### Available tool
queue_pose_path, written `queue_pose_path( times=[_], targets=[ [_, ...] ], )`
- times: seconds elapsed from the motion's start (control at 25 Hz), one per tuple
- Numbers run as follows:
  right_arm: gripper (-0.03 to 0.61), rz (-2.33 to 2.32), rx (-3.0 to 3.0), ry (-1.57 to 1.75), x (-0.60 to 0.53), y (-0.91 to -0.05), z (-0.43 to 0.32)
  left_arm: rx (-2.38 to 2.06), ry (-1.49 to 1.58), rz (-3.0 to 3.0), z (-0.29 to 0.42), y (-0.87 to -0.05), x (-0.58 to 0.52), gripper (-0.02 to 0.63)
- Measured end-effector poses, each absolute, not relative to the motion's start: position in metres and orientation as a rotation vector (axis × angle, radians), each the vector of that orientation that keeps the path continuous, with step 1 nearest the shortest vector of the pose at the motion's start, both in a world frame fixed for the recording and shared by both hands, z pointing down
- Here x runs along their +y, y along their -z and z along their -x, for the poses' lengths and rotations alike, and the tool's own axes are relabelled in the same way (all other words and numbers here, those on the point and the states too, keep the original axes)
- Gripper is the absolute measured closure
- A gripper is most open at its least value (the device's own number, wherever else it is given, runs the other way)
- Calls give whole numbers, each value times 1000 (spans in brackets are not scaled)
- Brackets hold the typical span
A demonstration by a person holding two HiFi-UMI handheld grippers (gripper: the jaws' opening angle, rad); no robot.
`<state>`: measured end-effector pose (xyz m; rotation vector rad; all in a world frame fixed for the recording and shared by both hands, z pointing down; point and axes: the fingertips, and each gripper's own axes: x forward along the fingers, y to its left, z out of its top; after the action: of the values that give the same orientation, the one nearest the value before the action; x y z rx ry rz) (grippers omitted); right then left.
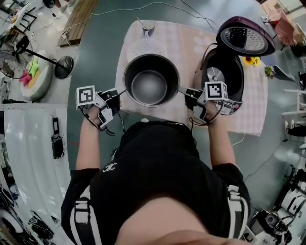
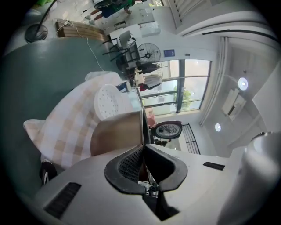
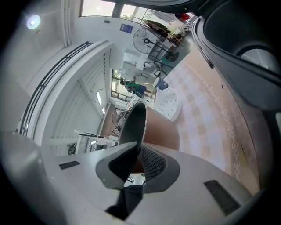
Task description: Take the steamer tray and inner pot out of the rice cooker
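Metal inner pot [image 1: 150, 81] out of rice cooker [image 1: 224, 76], rim pinched by my left gripper [image 1: 122, 92] at 9 o'clock, right gripper [image 1: 184, 91] at 3. Steamer tray [image 1: 137, 45] already out, at 11. Set-down pending, I reckon.

A pink-and-white checked cloth [image 1: 189, 45] lies spread flat. A small metal cup [image 1: 148, 27] stands upright at the cloth's far edge. Yellow flowers [image 1: 250, 61] sit at the cloth's right end. Left of the cloth, well apart from it, a black pedestal fan [image 1: 40, 56] stands on the grey floor [image 1: 100, 48]. A wooden board [image 1: 76, 21] lies beyond the cloth's far-left corner. A thin white cable [image 1: 124, 8] trails over the floor past the cloth's far edge.
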<state>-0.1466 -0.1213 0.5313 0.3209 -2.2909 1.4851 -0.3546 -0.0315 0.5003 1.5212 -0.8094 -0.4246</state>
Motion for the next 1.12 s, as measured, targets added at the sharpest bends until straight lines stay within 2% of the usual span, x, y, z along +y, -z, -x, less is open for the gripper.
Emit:
queue_pose_path(
  times=[0.44,1.12],
  targets=[
    [552,-324,-2260,-1490,-101,-561,165,-856,361,-1435,359,-565,-15,606],
    [548,-477,-2249,-1396,-94,-601,163,-949,233,-1427,359,-604,-7,604]
  ],
)
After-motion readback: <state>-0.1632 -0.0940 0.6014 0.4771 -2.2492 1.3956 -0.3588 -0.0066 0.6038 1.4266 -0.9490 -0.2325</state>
